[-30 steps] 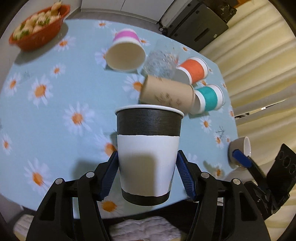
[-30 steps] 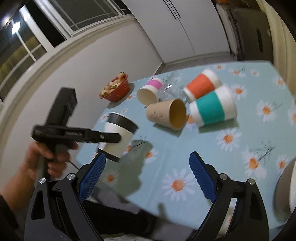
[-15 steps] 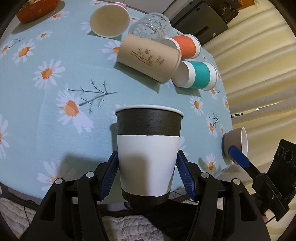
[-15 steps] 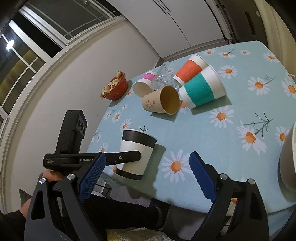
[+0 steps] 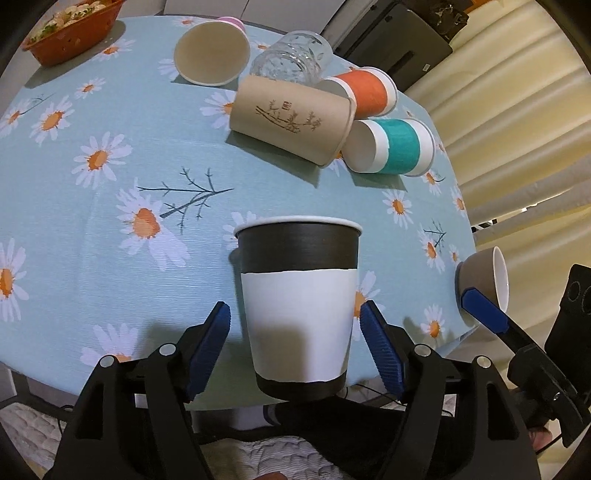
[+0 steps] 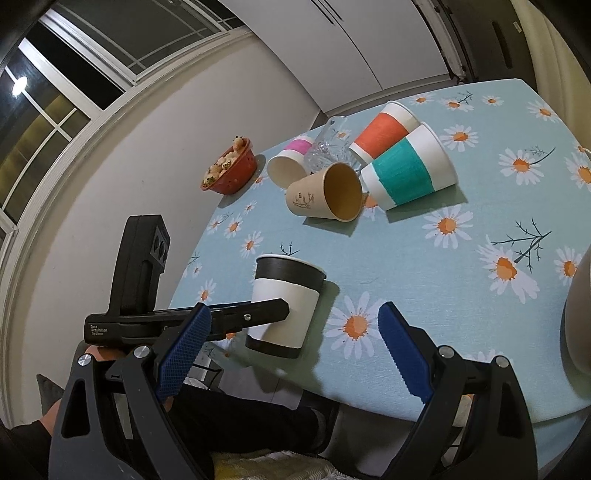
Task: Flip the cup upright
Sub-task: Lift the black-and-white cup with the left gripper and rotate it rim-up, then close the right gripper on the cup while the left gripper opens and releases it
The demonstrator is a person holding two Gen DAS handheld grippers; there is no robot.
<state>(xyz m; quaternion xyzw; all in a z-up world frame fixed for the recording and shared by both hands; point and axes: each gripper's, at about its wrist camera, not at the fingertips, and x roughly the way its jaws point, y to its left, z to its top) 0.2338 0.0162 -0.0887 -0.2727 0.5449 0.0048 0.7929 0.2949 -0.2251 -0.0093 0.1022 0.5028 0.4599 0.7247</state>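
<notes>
A black-and-white paper cup (image 5: 299,314) stands upright near the table's front edge, also seen in the right wrist view (image 6: 284,306). My left gripper (image 5: 295,347) is open, its blue pads a little off each side of the cup. My right gripper (image 6: 291,354) is open and empty, off the front edge. A tan cup (image 5: 291,118), a teal-banded cup (image 5: 391,147), an orange cup (image 5: 365,90) and a pink-banded cup (image 5: 210,51) lie on their sides at the back.
A clear glass jar (image 5: 291,61) lies among the tipped cups. An orange bowl of food (image 5: 70,33) stands at the far left corner. A brown ceramic cup (image 5: 484,277) sits at the right edge. The daisy tablecloth (image 5: 92,229) covers the table.
The left gripper's jaws have opened off the black-and-white cup, which now stands on the table. The right gripper has stayed open and shifted slightly.
</notes>
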